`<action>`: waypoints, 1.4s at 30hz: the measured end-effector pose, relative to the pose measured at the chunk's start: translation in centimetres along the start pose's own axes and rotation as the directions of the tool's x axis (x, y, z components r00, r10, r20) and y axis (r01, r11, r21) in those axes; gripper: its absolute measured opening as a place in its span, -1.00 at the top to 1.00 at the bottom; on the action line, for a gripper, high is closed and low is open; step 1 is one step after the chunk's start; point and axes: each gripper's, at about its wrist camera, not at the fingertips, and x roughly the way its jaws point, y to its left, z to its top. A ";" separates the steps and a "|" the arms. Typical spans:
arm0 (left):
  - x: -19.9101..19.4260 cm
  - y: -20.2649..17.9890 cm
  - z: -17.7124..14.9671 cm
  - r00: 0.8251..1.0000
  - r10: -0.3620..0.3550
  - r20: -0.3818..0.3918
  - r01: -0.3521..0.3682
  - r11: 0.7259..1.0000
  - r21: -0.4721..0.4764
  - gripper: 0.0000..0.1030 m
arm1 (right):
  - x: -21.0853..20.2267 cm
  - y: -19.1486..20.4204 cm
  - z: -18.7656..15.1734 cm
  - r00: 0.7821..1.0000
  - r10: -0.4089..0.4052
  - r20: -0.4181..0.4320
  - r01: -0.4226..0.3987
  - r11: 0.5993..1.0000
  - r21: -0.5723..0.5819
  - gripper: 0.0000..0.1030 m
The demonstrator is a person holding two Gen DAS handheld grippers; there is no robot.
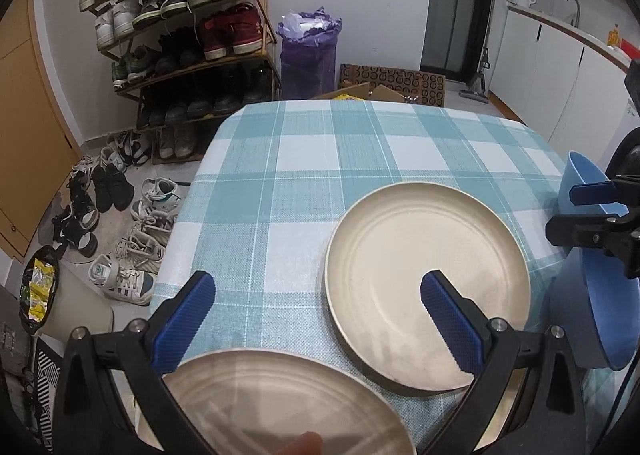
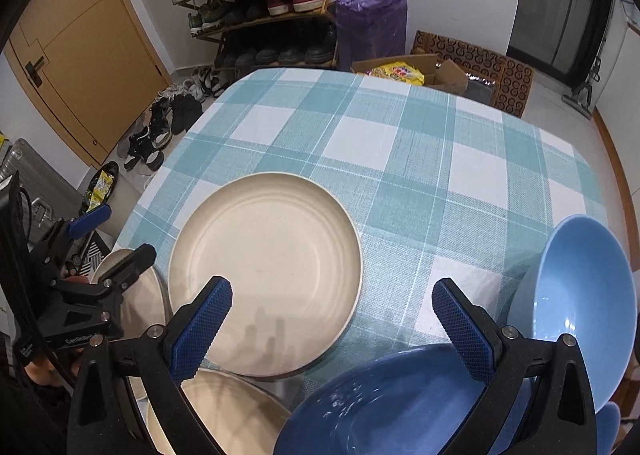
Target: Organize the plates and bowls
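Left gripper (image 1: 318, 319): we see jaws spread wide, gripping nothing, above the tabletop's (image 1: 280, 159) near edge.
Right gripper (image 2: 332, 319): jaws wide apart, empty.
Cream plate (image 2: 266, 279): flat, mid-table, rim up.
Second cream plate (image 1: 280, 403): near edge.
Light blue bowl (image 2: 580, 303): right edge, tilted.
Dark blue bowl (image 2: 384, 403): near-right corner.

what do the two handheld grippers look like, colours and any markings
Both match: the left gripper and right gripper have black angular frames with silver bolts and blue fingers with a knurled texture. The left one carries white lettering, too blurred to read.
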 end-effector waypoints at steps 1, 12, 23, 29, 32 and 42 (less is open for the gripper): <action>0.2 0.0 0.0 1.000 -0.008 -0.004 0.008 1.000 0.000 -1.00 | 0.2 0.1 0.0 1.000 0.002 -0.007 -0.002 1.000 -0.003 -0.98; 2.6 0.2 -0.1 0.997 -0.026 -0.068 0.026 1.000 -0.008 -0.98 | 3.1 -0.5 0.8 0.994 0.031 -0.107 -0.027 0.999 0.036 -0.77; 4.0 0.2 -0.3 0.994 -0.025 -0.104 0.024 1.000 -0.010 -0.98 | 5.7 0.0 0.8 0.978 0.037 -0.203 -0.029 0.999 0.042 -0.47; 4.5 0.1 -0.5 0.993 -0.029 -0.116 0.029 1.000 -0.003 -0.94 | 6.6 0.2 0.8 0.973 0.013 -0.231 -0.005 0.999 0.036 -0.31; 4.7 0.0 -0.5 0.992 -0.037 -0.123 0.038 0.999 0.007 -0.80 | 6.8 0.4 0.8 0.972 0.007 -0.234 0.000 1.000 0.029 -0.30; 5.0 -0.2 -0.9 0.986 -0.062 -0.157 0.066 0.998 0.017 -0.30 | 7.9 0.5 0.8 0.962 -0.035 -0.269 0.040 0.999 0.011 -0.13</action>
